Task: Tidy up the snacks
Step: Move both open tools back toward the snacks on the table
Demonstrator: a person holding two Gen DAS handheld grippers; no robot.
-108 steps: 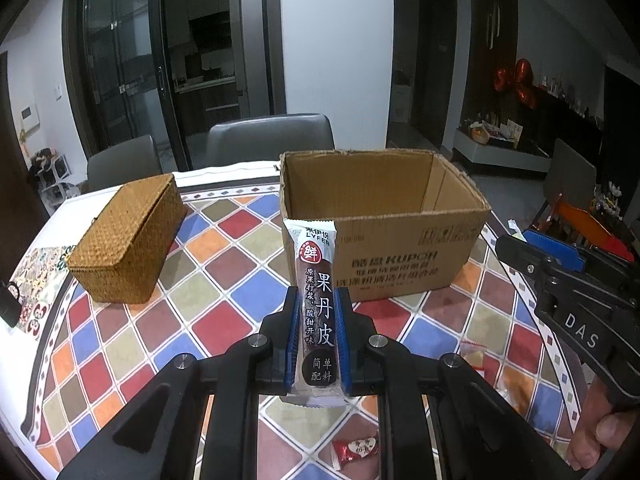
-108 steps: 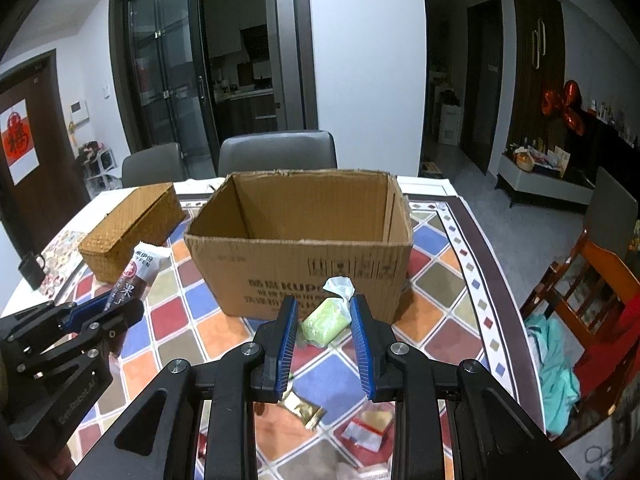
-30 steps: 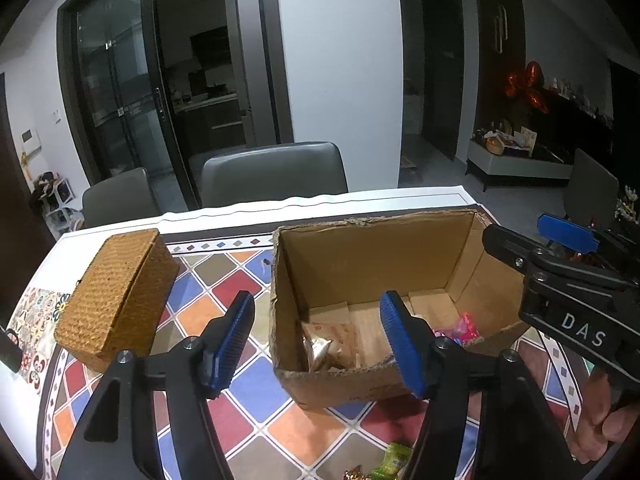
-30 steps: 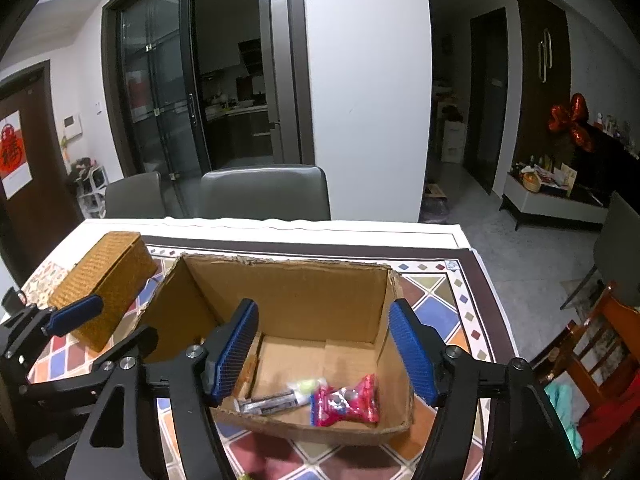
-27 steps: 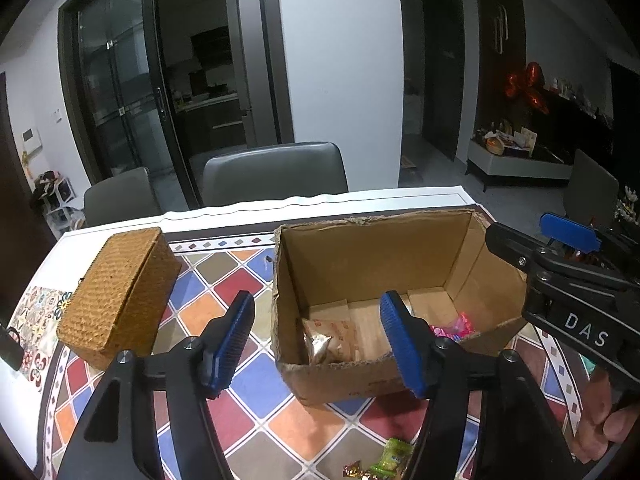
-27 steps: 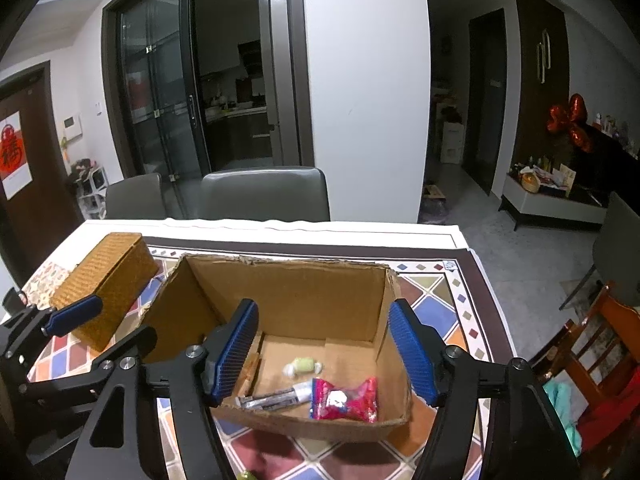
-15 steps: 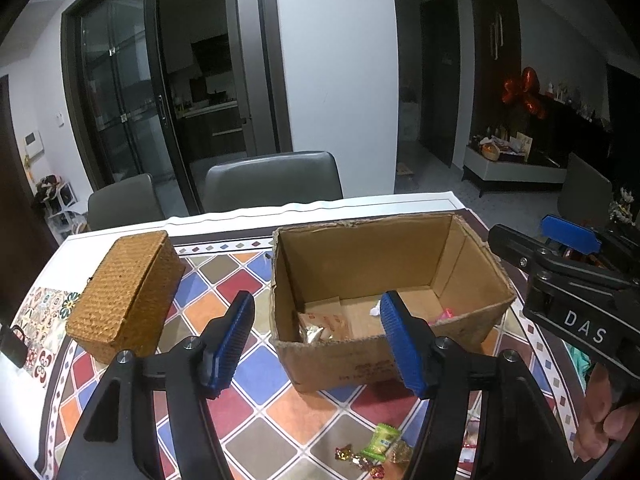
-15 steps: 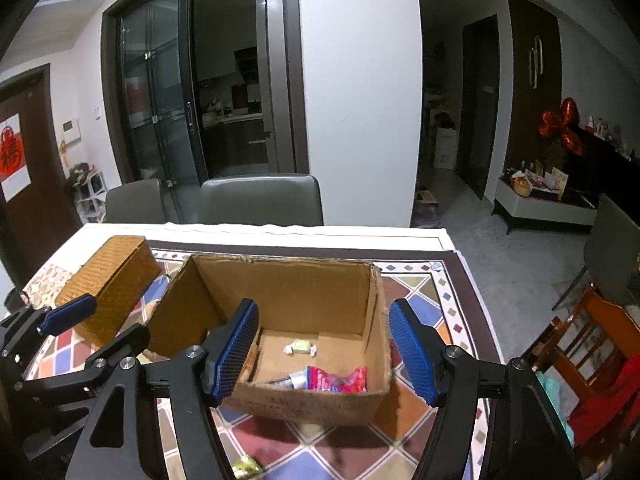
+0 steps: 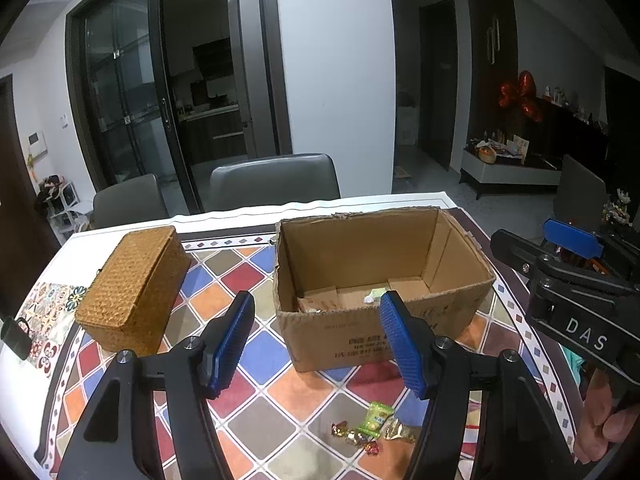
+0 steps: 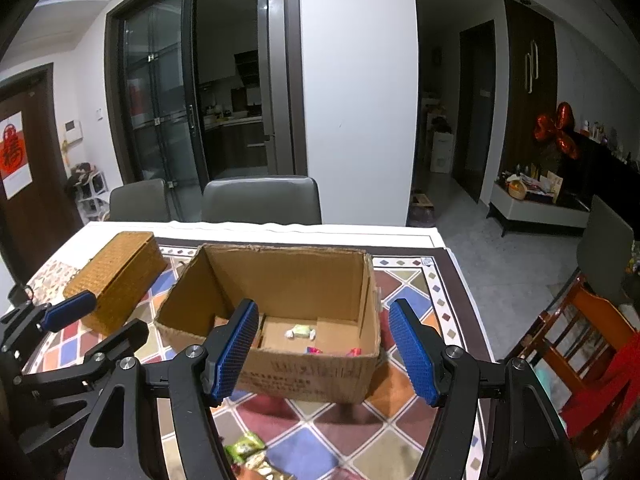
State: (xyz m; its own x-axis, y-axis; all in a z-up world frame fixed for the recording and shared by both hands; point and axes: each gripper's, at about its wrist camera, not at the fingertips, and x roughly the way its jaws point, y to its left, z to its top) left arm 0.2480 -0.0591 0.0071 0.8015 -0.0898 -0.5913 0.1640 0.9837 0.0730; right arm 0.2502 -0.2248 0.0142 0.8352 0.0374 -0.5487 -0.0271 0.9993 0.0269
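An open cardboard box [image 9: 384, 344] stands on the checkered tablecloth; it also shows in the right wrist view [image 10: 312, 376]. Inside lie a pale green candy [image 10: 301, 332], a red packet [image 10: 314, 350] and a brown packet [image 9: 310, 305]. My left gripper [image 9: 320, 340] is open and empty, in front of the box and above it. My right gripper [image 10: 326, 350] is open and empty, also before the box. Loose snacks lie on the table near me: a green packet [image 9: 376, 416] and small gold and red candies [image 9: 354, 436].
A woven wicker box [image 9: 136, 284] with a lid stands left of the cardboard box. Grey chairs [image 9: 276, 178] stand behind the table. A wooden chair [image 10: 576, 344] with red cloth is off the table's right edge. The right gripper body [image 9: 576, 292] is at the right of the left wrist view.
Both grippers held snacks earlier, then opened over the box; the snacks now lie inside. Both grippers have since drawn back and up from the box, still open.
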